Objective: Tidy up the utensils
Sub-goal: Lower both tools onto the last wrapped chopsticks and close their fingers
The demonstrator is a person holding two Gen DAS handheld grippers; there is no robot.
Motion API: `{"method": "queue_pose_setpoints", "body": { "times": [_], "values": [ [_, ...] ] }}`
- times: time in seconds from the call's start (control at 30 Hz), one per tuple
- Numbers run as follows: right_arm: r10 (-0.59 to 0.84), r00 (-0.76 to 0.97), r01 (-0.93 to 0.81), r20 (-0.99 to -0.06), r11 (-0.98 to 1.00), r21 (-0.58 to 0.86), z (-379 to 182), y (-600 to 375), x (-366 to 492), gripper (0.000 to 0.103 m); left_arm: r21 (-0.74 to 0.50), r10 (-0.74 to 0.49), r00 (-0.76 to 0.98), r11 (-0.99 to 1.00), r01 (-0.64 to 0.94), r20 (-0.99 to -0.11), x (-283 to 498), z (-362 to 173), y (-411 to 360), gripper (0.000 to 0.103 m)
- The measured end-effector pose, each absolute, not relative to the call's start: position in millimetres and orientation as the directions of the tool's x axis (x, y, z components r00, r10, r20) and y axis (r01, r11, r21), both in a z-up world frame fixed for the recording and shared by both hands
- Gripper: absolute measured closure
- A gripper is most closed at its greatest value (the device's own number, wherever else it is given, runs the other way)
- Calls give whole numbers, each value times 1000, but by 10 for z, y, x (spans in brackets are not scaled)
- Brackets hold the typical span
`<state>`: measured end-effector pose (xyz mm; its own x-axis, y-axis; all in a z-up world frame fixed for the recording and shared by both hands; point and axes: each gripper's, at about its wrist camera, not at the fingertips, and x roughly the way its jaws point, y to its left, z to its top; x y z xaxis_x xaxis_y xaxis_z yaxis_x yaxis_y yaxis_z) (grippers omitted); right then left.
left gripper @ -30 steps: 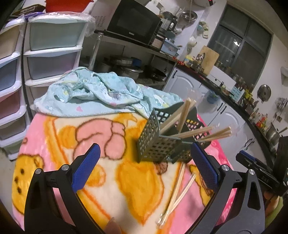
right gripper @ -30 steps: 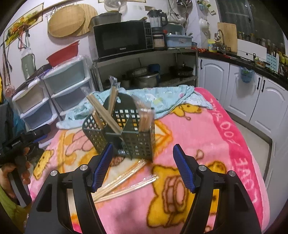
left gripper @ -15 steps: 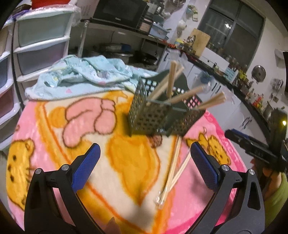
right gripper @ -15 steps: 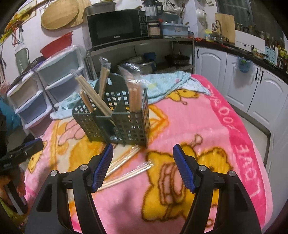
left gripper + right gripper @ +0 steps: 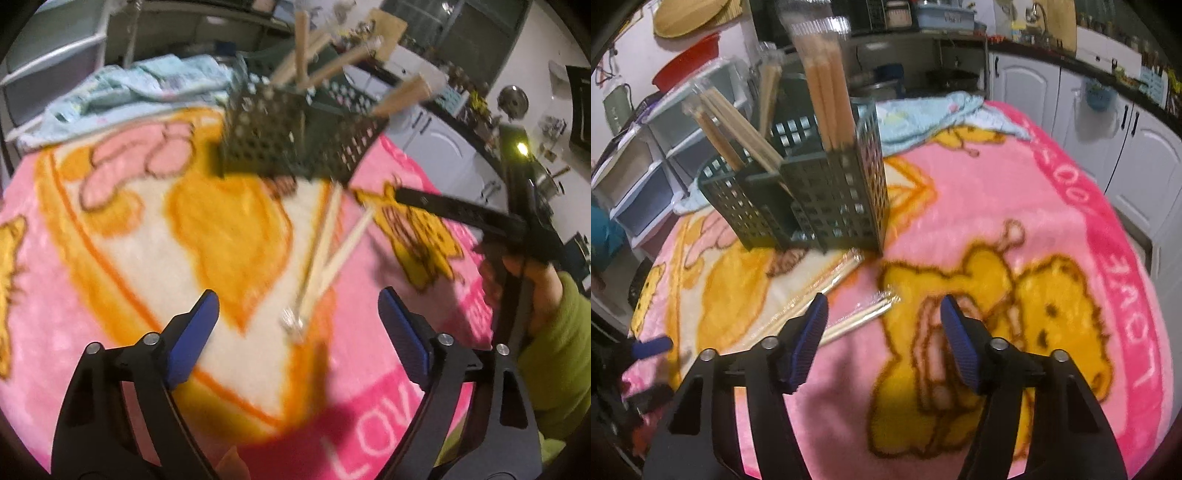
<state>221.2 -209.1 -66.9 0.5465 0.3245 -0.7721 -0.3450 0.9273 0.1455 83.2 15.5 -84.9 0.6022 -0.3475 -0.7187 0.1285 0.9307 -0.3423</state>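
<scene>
A dark green perforated utensil caddy point(image 5: 812, 199) point(image 5: 291, 144) stands on a pink cartoon blanket point(image 5: 1015, 206) and holds several wrapped chopstick bundles upright. Two wrapped chopstick pairs point(image 5: 325, 254) point(image 5: 827, 295) lie on the blanket in front of it. My left gripper point(image 5: 299, 317) hovers just short of the near ends of those pairs, jaws closing, nothing touching the pads. My right gripper point(image 5: 882, 314) hangs above the far end of one pair point(image 5: 864, 317), jaws closing too, pads apart from it. The right gripper also shows in the left wrist view, held by a hand point(image 5: 532, 280).
A crumpled light blue cloth point(image 5: 931, 114) point(image 5: 140, 85) lies behind the caddy. Plastic drawer units point(image 5: 657, 147) stand at the left, white cabinets point(image 5: 1108, 133) at the right beyond the blanket's edge. A shelf with a microwave and pots is behind.
Both grippers have come down and closer to the chopsticks lying on the blanket. The jaws of each stand narrower than before. The caddy now looms larger in both views.
</scene>
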Motion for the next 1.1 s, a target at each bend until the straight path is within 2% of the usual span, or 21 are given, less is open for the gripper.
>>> {"method": "queue_pose_setpoints", "body": {
  "times": [0.1,0.3,0.37,0.5,0.6,0.7,0.9,1.1],
  "values": [
    [321,511,-336,-797,928,159,-790,-2057,2300,49,-345,-357,579,929,136,-733,826,-913,94,30],
    [338,472,-330,-814,924,193,-966,-2001,2469,53,-363,-367,553,924,122,-748,834,-986,81,51],
    [338,459,-323,-822,925,200,-1024,-1995,2526,61,-373,-378,541,920,125,-751,836,-1012,70,55],
    [358,450,-312,-818,921,232,-1120,-2011,2607,69,-376,-381,527,919,122,-760,853,-1066,55,57],
    [354,462,-307,-813,924,228,-1128,-2025,2620,78,-380,-383,517,918,117,-766,872,-1113,44,69],
    [350,468,-304,-811,926,224,-1130,-2051,2627,83,-382,-383,516,917,114,-766,880,-1130,40,69],
    [332,484,-306,-810,931,199,-1128,-2038,2601,85,-383,-381,518,917,109,-766,890,-1136,48,76],
    [324,491,-299,-809,935,193,-1126,-2048,2604,88,-378,-378,513,919,108,-771,891,-1130,59,91]
  ]
}}
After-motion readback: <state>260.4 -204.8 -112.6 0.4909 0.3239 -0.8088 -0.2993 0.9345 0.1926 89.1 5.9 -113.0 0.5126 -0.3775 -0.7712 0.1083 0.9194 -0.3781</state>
